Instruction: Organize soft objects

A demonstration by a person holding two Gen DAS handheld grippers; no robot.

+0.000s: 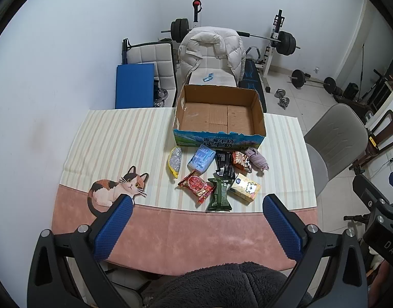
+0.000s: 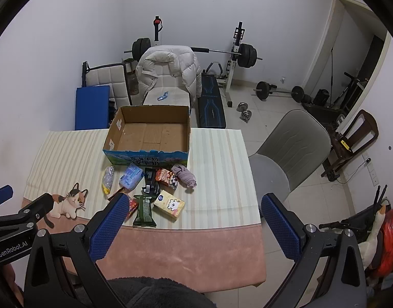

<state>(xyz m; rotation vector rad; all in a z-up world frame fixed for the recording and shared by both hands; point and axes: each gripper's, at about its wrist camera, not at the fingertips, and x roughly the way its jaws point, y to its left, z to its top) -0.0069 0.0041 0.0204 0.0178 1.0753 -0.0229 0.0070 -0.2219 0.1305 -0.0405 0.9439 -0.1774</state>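
An empty cardboard box (image 1: 219, 113) (image 2: 150, 131) stands at the table's far side. In front of it lie several soft items: a yellow-edged clear pouch (image 1: 175, 161), a blue tissue pack (image 1: 201, 158) (image 2: 131, 177), a black packet (image 1: 224, 165), a red snack bag (image 1: 196, 185), a green packet (image 1: 219, 195) (image 2: 144, 210), a yellow tissue pack (image 1: 245, 188) (image 2: 170, 204), an orange snack bag (image 1: 240, 161) and a bundled purple cloth (image 1: 258, 162) (image 2: 184, 177). My left gripper (image 1: 196, 208) and right gripper (image 2: 193, 206) hover open above the near edge, holding nothing.
A striped and pink tablecloth (image 1: 114, 138) with a printed cat (image 1: 116, 188) covers the table. A grey chair (image 2: 291, 151) stands at the right. Behind are a chair draped with a white jacket (image 1: 209, 51), a blue mat (image 1: 134, 87) and weights (image 1: 286, 43).
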